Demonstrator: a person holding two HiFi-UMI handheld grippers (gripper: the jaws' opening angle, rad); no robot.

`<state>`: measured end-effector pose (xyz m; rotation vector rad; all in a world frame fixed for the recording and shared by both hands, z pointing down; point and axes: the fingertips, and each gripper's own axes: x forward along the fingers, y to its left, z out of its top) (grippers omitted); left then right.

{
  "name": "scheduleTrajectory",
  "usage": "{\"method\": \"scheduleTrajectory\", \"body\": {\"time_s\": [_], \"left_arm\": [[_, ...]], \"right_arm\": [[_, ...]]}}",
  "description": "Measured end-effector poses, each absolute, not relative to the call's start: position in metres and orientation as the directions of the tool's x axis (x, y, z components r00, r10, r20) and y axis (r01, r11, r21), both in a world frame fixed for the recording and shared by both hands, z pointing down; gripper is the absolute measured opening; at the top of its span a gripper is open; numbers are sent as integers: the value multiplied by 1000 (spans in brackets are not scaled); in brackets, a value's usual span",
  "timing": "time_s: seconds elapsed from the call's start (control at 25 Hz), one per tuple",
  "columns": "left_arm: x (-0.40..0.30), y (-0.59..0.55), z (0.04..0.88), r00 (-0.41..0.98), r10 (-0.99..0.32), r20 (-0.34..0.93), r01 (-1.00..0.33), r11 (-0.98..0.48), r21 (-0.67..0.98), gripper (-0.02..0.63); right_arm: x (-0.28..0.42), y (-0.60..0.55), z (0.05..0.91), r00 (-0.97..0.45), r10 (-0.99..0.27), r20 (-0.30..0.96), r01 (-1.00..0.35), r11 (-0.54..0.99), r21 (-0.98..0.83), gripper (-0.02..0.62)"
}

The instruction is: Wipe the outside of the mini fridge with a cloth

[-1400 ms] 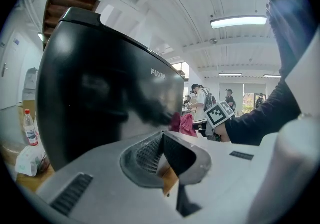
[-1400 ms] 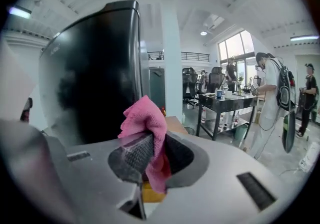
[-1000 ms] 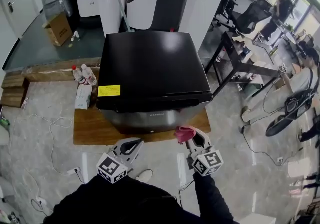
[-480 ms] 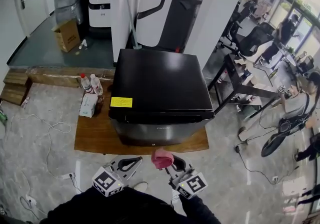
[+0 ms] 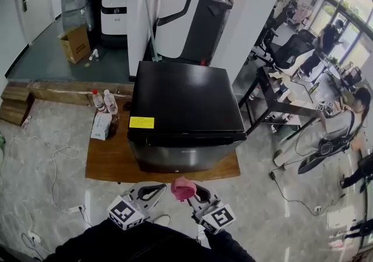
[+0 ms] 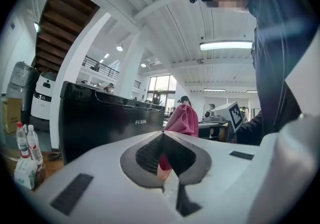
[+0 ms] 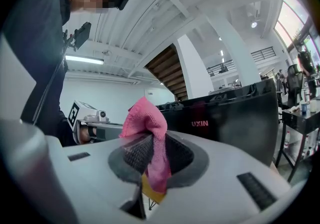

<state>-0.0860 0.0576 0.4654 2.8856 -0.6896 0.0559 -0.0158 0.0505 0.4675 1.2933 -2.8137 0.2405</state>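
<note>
Slippage is my first worry. My right tool (image 5: 192,193) is clamped on the pink cloth (image 7: 145,118), but only a narrow fold runs down between the pads and the rest stands bunched above the tip. A firm drag across the mini fridge (image 5: 186,94) could tug it free, or let the hard tip scrape the glossy black top. The cloth is held in the air in front of the fridge door, near it but touching no part of it, so as far as I can judge no wiping is under way. My left tool (image 5: 156,188) has its jaws together on nothing, just beside the cloth. A sliver of pink shows in the slit behind its pads, and I take that for the cloth beyond, not something gripped. The fridge sits on a low wooden surface (image 5: 111,160), with two bottles (image 5: 104,101) and a white packet (image 5: 101,126) close to its left flank. A careless sweep down that side could knock them over. I cannot see the fridge's back or right side, nor how much cloth sits behind the pads, and the print on the yellow sticker (image 5: 142,122) is too small to read.
</note>
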Motion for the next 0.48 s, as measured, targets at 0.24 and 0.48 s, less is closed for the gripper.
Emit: {"method": "scheduleTrajectory", "body": {"time_s": [0.24, 0.48], "left_arm": [[-85, 61, 468, 900, -427, 87, -435, -891, 131, 5], [-90, 75, 478, 903, -422, 85, -430, -894, 127, 5]], "right_arm": [[-10, 56, 475, -624, -773, 110, -781, 615, -110, 66], [-15, 71, 485, -623, -773, 123, -782, 612, -117, 66]]}}
